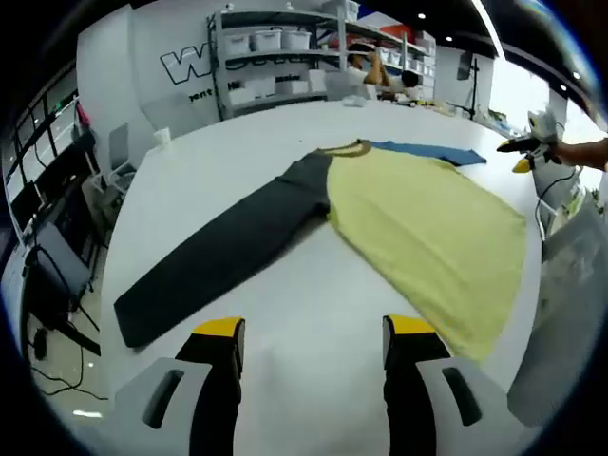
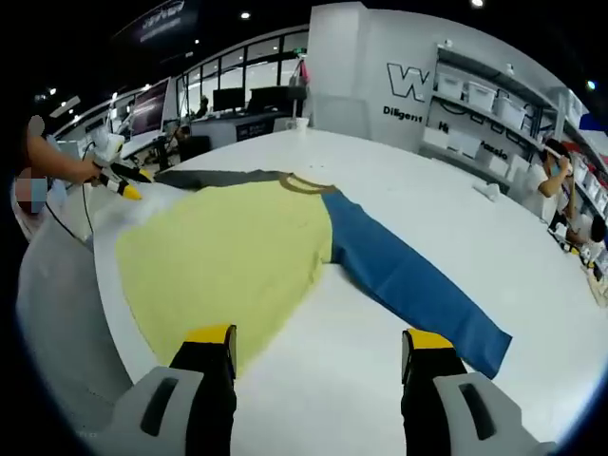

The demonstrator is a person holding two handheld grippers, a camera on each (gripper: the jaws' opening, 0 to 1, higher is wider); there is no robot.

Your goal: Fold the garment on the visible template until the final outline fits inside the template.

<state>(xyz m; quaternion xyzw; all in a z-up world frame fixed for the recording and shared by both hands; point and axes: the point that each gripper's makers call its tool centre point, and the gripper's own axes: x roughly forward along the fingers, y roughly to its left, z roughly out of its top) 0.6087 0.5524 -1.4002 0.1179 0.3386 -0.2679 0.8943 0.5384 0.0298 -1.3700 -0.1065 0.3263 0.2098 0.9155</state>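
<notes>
A long-sleeved shirt lies flat on the white table [image 1: 237, 152]. Its body is yellow [image 1: 418, 228] [image 2: 228, 256], with one dark grey sleeve [image 1: 228, 252] [image 2: 218, 178] and one blue sleeve [image 1: 427, 150] [image 2: 408, 280] spread outward, and a brown collar [image 1: 344, 148] [image 2: 306, 183]. My left gripper [image 1: 314, 332] stands open over bare table, just short of the grey sleeve and the yellow hem. My right gripper [image 2: 319, 338] is open too, between the yellow body and the blue sleeve's cuff, with nothing between its jaws. Each gripper also appears small at the far side of the other's view [image 1: 527, 152] [image 2: 119, 180], held by a hand.
Shelving with white bins [image 1: 275, 57] [image 2: 475, 104] stands behind the table, with people [image 1: 366, 62] [image 2: 551, 171] near it. Desks with monitors [image 2: 237, 100] and chairs [image 1: 57, 247] line one side. The table edge [image 2: 76, 285] curves close to the yellow body.
</notes>
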